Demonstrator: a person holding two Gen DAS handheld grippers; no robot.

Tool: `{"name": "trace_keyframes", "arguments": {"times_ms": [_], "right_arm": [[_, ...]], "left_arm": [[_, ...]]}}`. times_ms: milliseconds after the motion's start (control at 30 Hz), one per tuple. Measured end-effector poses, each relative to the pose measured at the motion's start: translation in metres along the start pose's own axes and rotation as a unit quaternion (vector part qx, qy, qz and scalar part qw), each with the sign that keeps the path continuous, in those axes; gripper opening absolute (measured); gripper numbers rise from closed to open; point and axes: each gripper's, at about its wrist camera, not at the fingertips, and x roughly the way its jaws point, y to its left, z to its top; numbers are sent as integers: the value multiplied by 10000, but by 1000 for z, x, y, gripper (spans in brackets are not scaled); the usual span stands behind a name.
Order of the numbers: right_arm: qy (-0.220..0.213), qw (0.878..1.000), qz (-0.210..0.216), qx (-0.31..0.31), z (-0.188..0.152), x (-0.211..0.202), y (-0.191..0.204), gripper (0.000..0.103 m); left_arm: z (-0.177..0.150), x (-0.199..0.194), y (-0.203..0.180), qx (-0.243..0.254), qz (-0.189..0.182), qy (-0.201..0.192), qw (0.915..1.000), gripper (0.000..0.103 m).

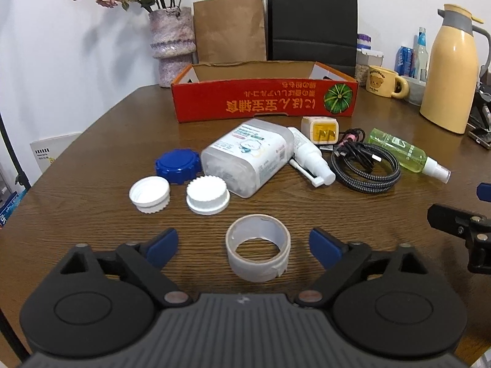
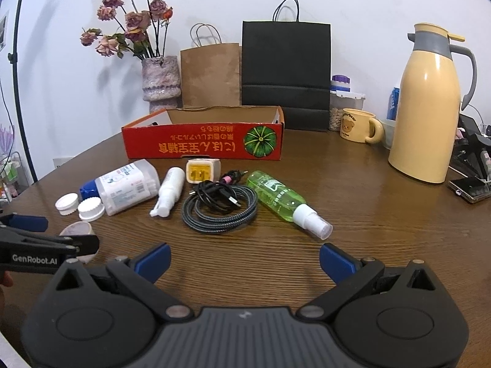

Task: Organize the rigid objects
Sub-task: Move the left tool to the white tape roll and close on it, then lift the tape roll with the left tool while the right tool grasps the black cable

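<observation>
The left gripper [image 1: 244,243] stood wide, its blue pads either side of the roll of clear tape [image 1: 258,247] with a gap on each side; nothing was grasped. The tape roll lay flat on the wooden counter [image 1: 92,141], near the front edge and apart from the other items. The right gripper [image 2: 245,262] was likewise released, with bare counter between its pads.

Beyond the tape lay two white caps [image 1: 149,194] [image 1: 208,194], close together but not touching, and a blue cap [image 1: 178,165] against the end of a clear plastic container [image 1: 248,161] lying on its side. A white spray bottle [image 1: 310,158] lay just beside the container. Further right were a coiled braided cable [image 1: 366,165], a white and yellow plug adapter [image 1: 319,129] and a green spray bottle [image 1: 405,153] on its side.

The open red cardboard box [image 1: 264,101] sat behind this row, its interior largely hidden by the near wall. Open counter remained between the row and both grippers, and on the right side in front of the yellow thermos jug [image 2: 428,104].

At the rear stood a vase of dried flowers [image 1: 172,43], a brown paper bag [image 1: 230,27], a black paper bag [image 1: 311,21] and a yellow mug [image 1: 383,81], against a white wall.
</observation>
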Motion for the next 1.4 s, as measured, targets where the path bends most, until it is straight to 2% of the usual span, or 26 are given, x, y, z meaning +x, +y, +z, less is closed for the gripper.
{"name": "trace_keyframes", "arguments": {"times_ms": [133,267,333,767,1067,1167,1233,1400], "right_arm": [[36,10000,4,30,-1,5,-3,103],[53,10000,24,39,-1,9,-5,103],[66,10000,41,50,-1,10,-6,103],[55,9999,3,-88,6,20,-1,103],[-119,9984,217,-515,27,31,10,103],[-146,9969,433,-636,37,38,13,102],[-133,9962,496,-699,43,46,15,99],[-14,9948,555,-858,53,71,23,82]], "left_arm": [[1,6,-2,-38,-71,80,9999,73],[0,8,-3,-93,-144,146,9997,48],[0,8,-2,-126,-163,131,9997,45],[5,3,11,-331,-134,-72,9993,44],[17,-3,27,-454,-5,-352,9983,44],[21,-5,32,-494,0,-420,9979,44],[23,-5,35,-498,-4,-468,9977,44],[26,-6,41,-516,-13,-541,9972,44]]}}
